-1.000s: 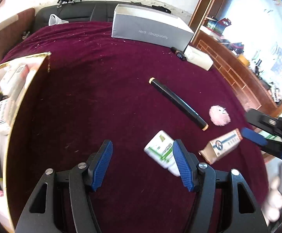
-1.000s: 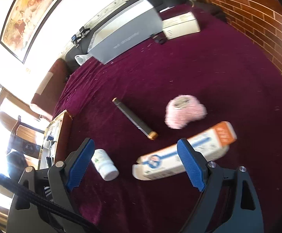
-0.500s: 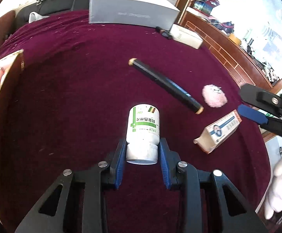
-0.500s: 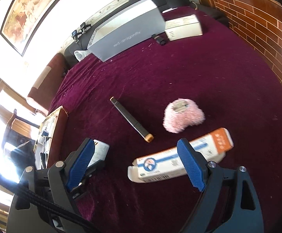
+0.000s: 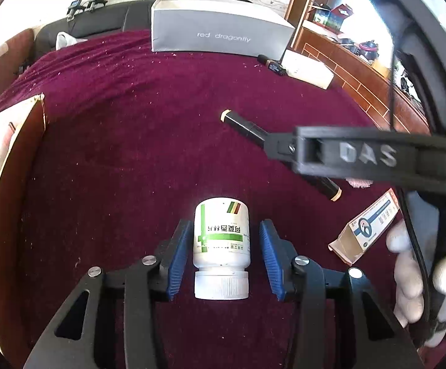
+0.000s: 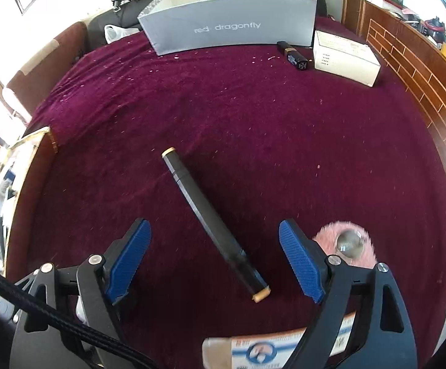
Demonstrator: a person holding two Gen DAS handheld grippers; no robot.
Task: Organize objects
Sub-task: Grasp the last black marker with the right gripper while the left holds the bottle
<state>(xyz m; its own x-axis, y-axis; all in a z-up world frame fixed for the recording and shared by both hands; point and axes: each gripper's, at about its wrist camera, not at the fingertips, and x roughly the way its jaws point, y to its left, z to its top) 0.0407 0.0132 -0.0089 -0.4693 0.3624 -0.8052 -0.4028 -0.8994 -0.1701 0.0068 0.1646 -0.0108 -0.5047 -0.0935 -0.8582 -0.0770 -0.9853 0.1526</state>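
Between my left fingers (image 5: 178, 258), low in the middle of the left view, lies the white pill bottle (image 5: 221, 240) on its side, ribbed cap toward me. These fingers have just been opening; a strip of maroon shows on each side of the bottle, so the pads flank it without pressing. Its label has a green band, a small striped mark and green Chinese characters that I cannot read with certainty.

To its left the cloth-covered counter (image 5: 115, 160) is bare as far as the gold-edged open box (image 5: 17, 141) at the left edge of the frame. To the right stands a tan carton (image 5: 367, 230) with a blue and white logo, well apart from the bottle, and just beyond it a gloved hand (image 5: 413, 276) at the right edge. The other tool's black body (image 5: 367, 155) crosses the right half, with raised letters "DAS".

My right fingers (image 6: 129, 258) are spread wide and grip nothing. The black marker (image 6: 210, 224) with tan ends lies slantwise between them, touching neither pad. A pink fluffy thing (image 6: 352, 243) sits just outside the right pad.

Beyond the marker the cloth is open up to the grey box (image 6: 229, 27) printed "red dragonfly" along the top. Beside it lie a small black item (image 6: 293, 55) and a white box (image 6: 346, 58) with print too small to read.
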